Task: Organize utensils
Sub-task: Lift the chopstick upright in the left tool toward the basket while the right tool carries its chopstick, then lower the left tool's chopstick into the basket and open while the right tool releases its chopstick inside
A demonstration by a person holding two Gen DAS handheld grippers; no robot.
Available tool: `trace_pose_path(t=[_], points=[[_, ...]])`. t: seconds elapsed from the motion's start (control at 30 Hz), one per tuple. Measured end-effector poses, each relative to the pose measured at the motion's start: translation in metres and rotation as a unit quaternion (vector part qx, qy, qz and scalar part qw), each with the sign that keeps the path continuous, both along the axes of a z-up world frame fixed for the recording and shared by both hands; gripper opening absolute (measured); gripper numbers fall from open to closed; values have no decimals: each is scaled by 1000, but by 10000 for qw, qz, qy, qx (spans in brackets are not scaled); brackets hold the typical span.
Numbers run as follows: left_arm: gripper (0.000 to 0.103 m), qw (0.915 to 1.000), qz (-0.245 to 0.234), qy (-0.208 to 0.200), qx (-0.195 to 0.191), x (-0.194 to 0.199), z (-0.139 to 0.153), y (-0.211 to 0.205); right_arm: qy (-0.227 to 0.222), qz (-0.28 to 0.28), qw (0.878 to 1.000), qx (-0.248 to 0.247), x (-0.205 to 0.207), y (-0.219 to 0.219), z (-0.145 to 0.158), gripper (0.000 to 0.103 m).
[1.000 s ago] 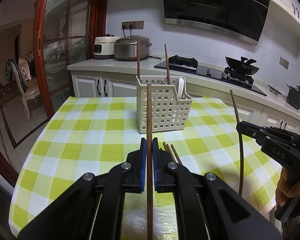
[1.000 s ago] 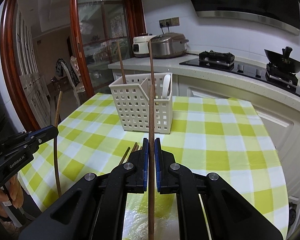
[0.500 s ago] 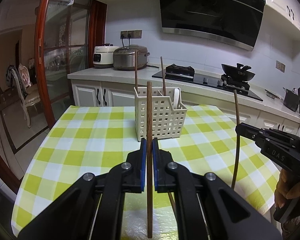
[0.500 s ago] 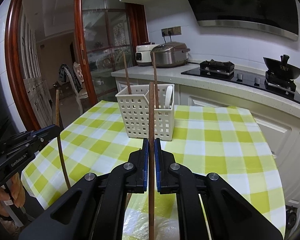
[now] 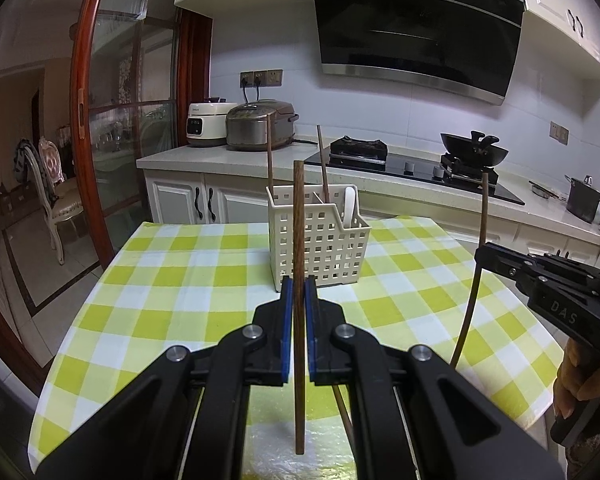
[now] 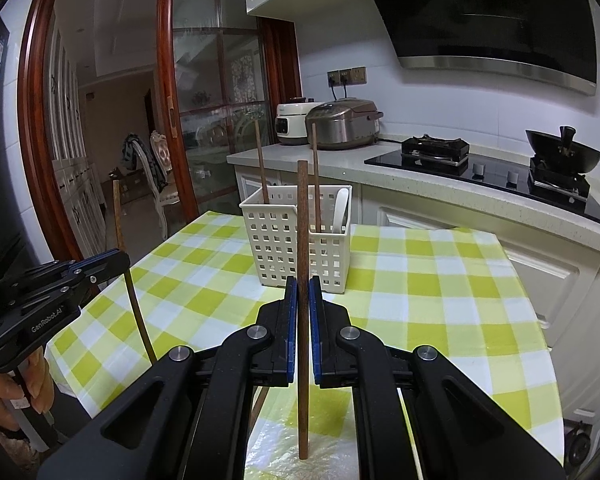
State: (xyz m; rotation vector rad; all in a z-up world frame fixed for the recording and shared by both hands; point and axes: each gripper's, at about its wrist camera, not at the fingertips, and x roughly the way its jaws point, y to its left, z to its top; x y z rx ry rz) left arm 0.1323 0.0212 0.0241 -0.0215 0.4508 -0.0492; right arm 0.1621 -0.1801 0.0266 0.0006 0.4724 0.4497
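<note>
White capitals "DAS" stand on the side of the black plastic right claw (image 5: 485, 255), seen from the left wrist camera. White lettering "GenRobot.AI" runs along the side of the black plastic left claw (image 6: 118, 261), seen from the right wrist camera. No other writing is legible in either view.

Left hand-held gripper (image 5: 299, 308) clamps 1 upright chopstick (image 5: 299, 240).

The desk (image 5: 188, 280) wears a green-and-white checked tablecloth (image 6: 440, 280). A white perforated utensil basket (image 5: 324, 248) stands on it toward the far side. A loose chopstick (image 5: 342, 412) lies on the near edge.
</note>
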Motion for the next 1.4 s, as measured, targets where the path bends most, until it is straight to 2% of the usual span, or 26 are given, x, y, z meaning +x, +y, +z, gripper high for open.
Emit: trace_pose_path(t=[0.53,0.8,0.97,1.17,1.4], points=[[6,10000,2,-91,21,-2,6,0,-82,7,10000,-47,-1,2,5,7],[6,9997,-31,-200,114,5,16,-1,-242,43,9995,-221,11,13,16,7],[6,9998,-89,-191,44,16,22,3,-261,40,9993,-258,26,15,19,7],[6,9994,-266,-222,40,41,44,4,-352,26,9993,-148,53,16,32,7],[6,9981,-433,-439,81,81,95,4,-473,-19,9989,70,97,17,63,7]])
